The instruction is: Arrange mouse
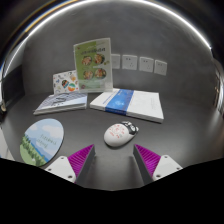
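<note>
Your hand-held gripper (113,163) stands open, its two fingers set well apart and holding nothing. The purple pads (80,160) on the inner faces are both bare.

Just ahead of the fingers, on the dark counter (175,135), lies the mouse (120,133). It is white and rounded, with small coloured markings on its top. It rests on the counter by its own weight, roughly in line with the gap between the fingers and not touching either of them.

To your left of the mouse, near the left finger, lies a round disc (42,141) printed in green and blue, flat on the counter.

Beyond the mouse lies a white and blue book (127,104), flat. Left of it lies a second flat booklet (60,104); the two are just beside each other.

Farther back, a green and white card (92,62) stands upright, with a smaller picture card (66,82) leaning at its left. Behind these, a row of pale wall sockets (138,64) runs along the wall.
</note>
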`<state>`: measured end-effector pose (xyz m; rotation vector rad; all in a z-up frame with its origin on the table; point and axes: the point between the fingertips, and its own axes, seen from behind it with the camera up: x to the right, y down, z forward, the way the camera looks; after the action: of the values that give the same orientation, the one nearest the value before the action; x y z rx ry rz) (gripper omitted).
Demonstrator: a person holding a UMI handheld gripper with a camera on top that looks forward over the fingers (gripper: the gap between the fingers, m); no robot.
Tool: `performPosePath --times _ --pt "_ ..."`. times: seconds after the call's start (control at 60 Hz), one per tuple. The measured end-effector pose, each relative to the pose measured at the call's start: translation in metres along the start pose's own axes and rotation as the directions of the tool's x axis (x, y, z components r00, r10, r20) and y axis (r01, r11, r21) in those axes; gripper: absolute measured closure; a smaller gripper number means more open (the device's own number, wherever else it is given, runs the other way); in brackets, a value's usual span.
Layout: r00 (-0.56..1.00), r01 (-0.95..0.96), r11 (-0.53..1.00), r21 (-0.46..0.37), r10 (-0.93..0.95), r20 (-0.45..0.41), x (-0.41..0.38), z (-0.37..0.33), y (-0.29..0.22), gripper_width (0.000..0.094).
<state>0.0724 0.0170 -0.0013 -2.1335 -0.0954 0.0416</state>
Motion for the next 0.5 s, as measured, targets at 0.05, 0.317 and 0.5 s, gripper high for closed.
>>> performPosePath --times 0.05,0.317,0.5 --pt "0.999 -0.025 1.000 -0.011 0.026 0.034 -0.004 0.011 -0.002 0.0120" --pt "0.998 -0.058 0.998 -0.033 0.058 0.013 0.001 0.072 -0.036 0.0127" --pt "0.995 -0.085 0.995 -0.052 0.082 -0.051 0.004 0.088 -0.045 0.0402"
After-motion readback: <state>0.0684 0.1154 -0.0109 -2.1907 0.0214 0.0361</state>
